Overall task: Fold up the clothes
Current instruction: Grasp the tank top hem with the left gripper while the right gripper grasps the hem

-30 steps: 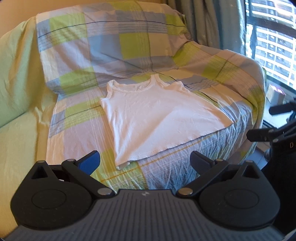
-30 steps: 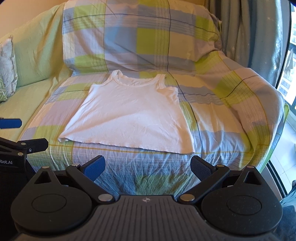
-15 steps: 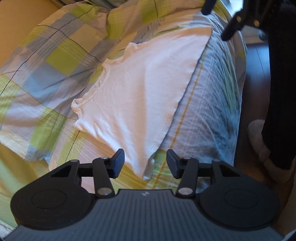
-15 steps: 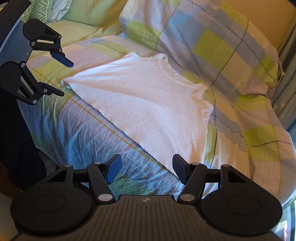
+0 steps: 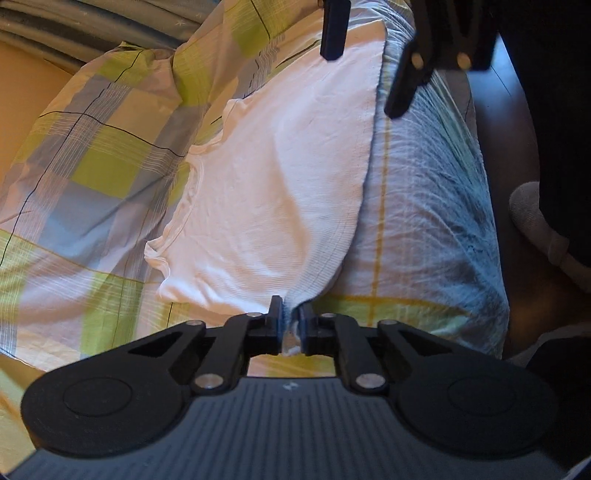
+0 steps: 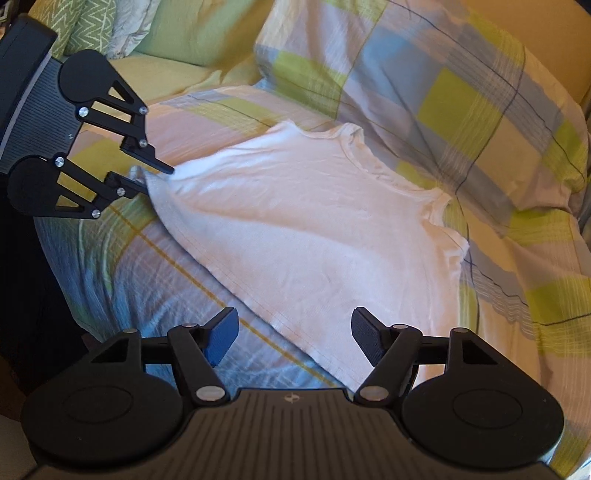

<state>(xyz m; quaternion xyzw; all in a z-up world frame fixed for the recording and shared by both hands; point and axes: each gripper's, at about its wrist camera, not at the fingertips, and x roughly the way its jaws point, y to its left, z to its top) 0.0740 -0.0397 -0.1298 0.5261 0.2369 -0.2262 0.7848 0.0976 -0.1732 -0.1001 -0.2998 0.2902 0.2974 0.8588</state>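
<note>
A white tank top [image 5: 280,192] lies flat on the checked sheet [image 5: 424,206] that covers the sofa, neck toward the backrest and hem along the front edge. My left gripper [image 5: 290,325] is shut on one bottom hem corner, with cloth pinched between its fingers. The right wrist view shows the same grip, the left gripper [image 6: 151,177] at the far left corner of the tank top [image 6: 314,221]. My right gripper [image 6: 293,338] is open, its fingers standing either side of the other hem corner. It also shows in the left wrist view as the right gripper [image 5: 365,66], at the top.
The checked sheet [image 6: 461,92] drapes over the sofa's backrest and seat. Green cushions [image 6: 110,22] lie at the far end. A person's dark leg [image 5: 554,110] and socked foot [image 5: 535,221] stand on the dark floor beside the sofa front. Curtains [image 5: 110,22] hang behind.
Both grippers have come down from a high view to the hem corners. My left gripper has shut on its corner. My right gripper has stayed open and moved closer to its corner.
</note>
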